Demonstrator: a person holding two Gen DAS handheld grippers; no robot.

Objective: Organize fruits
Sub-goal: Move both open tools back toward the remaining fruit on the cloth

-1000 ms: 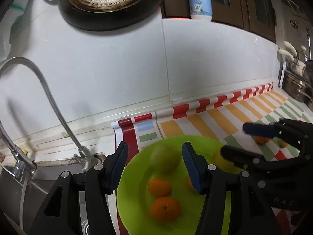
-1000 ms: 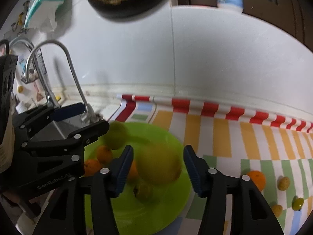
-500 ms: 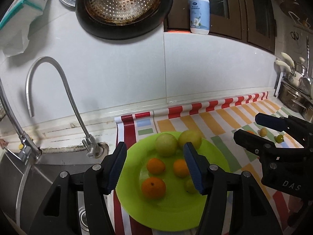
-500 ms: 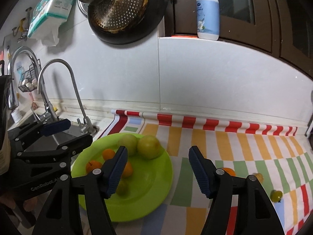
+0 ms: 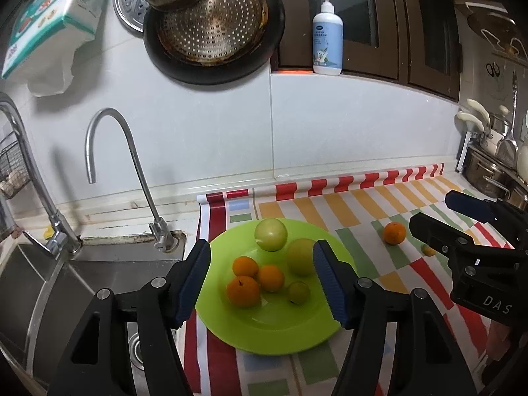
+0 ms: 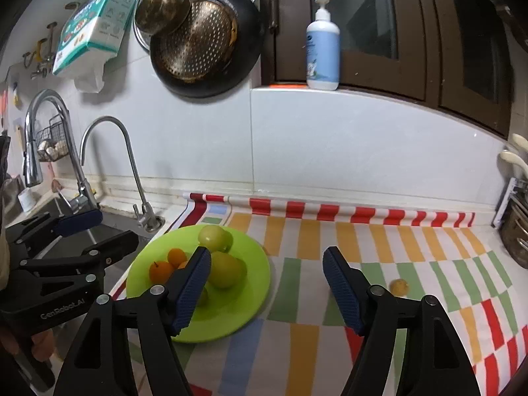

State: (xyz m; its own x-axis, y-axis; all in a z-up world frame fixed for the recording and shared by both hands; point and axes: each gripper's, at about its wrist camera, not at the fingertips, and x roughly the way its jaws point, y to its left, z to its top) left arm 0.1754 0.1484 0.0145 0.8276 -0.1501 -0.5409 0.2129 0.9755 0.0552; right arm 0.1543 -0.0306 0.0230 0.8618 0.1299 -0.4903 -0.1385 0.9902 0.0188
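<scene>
A lime green plate (image 5: 274, 330) (image 6: 244, 300) lies on the striped mat by the sink. It holds two large green fruits (image 5: 270, 234) (image 5: 299, 256), three oranges (image 5: 243, 291) and a small green fruit (image 5: 298, 292). My left gripper (image 5: 262, 283) is open and empty above the plate. My right gripper (image 6: 266, 288) is open and empty, raised over the mat at the plate's right edge. A loose orange (image 5: 394, 233) and a small yellow fruit (image 6: 399, 286) lie on the mat to the right.
The sink (image 5: 43, 283) and a curved faucet (image 5: 132, 171) are at left. Pans hang on the wall (image 5: 211, 33). A soap bottle (image 5: 327, 39) stands on the ledge. Pots (image 5: 488, 171) stand at far right.
Both grippers pulled back and up from the plate. The large green fruit that was between the right fingers now rests on the plate, and the right fingers are open.
</scene>
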